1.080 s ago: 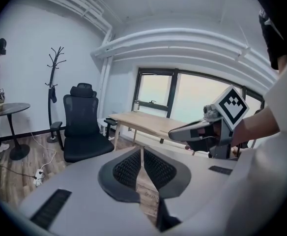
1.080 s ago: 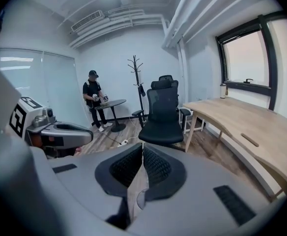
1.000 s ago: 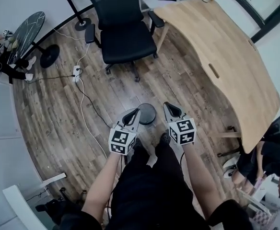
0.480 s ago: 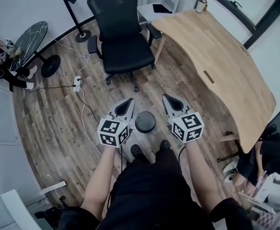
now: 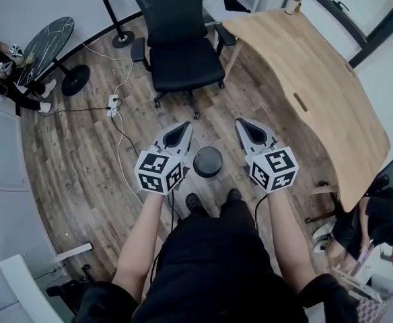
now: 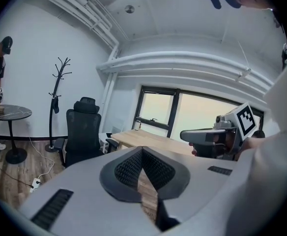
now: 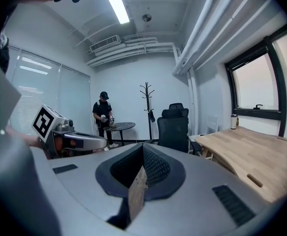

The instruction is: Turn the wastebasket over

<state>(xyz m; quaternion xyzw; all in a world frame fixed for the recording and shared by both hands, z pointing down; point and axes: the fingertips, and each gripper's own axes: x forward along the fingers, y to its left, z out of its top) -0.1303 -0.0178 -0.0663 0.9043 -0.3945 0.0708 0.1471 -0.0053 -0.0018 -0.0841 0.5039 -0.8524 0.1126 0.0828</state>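
The wastebasket [image 5: 208,161] is a small dark round bin standing on the wooden floor just in front of the person's shoes. From above only a flat dark disc shows, so I cannot tell which end is up. My left gripper [image 5: 183,126] hangs to its left and my right gripper [image 5: 241,122] to its right, both lifted clear of it and pointing forward. Each has its jaws shut with nothing between them. In the left gripper view the closed left gripper [image 6: 142,151] faces the room, with the right gripper [image 6: 202,135] beside it. The bin is in neither gripper view.
A black office chair [image 5: 183,52] stands ahead. A long wooden desk [image 5: 317,79] runs along the right. A white power strip [image 5: 114,103] and its cable trail over the floor at left, near a round dark table [image 5: 45,42]. People are at the far left and lower right.
Both grippers have risen from beside the wastebasket and now sit higher and wider apart. The wastebasket stays on the floor.
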